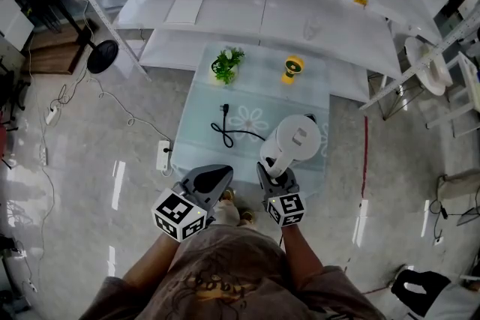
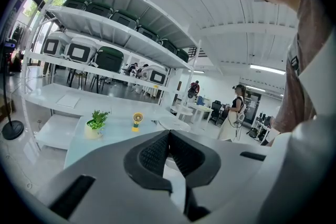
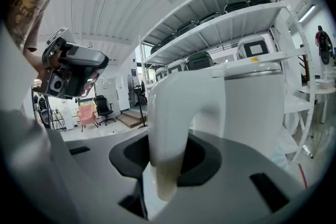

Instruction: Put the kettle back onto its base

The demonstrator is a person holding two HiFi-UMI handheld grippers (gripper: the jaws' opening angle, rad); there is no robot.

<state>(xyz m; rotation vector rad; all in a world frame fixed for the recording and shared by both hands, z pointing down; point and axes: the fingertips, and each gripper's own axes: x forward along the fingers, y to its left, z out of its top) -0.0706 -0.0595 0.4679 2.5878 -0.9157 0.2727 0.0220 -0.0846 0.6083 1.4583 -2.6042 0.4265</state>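
A white kettle (image 1: 294, 139) hangs over the near right part of the glass table (image 1: 201, 142). My right gripper (image 1: 275, 174) is shut on its curved handle (image 3: 168, 113), which fills the gap between the jaws in the right gripper view (image 3: 167, 157); the kettle body (image 3: 252, 113) stands upright just beyond. A black power cord (image 1: 229, 130) runs across the table toward the kettle; the base itself is hidden from view. My left gripper (image 1: 214, 177) is held at the table's near edge, shut with nothing in it (image 2: 169, 152).
A small potted plant (image 1: 226, 65) and a yellow desk fan (image 1: 292, 69) stand at the table's far side. White shelving (image 1: 262, 19) lies behind it. A power strip (image 1: 163, 155) and cables lie on the floor at left. People stand in the background (image 2: 234, 118).
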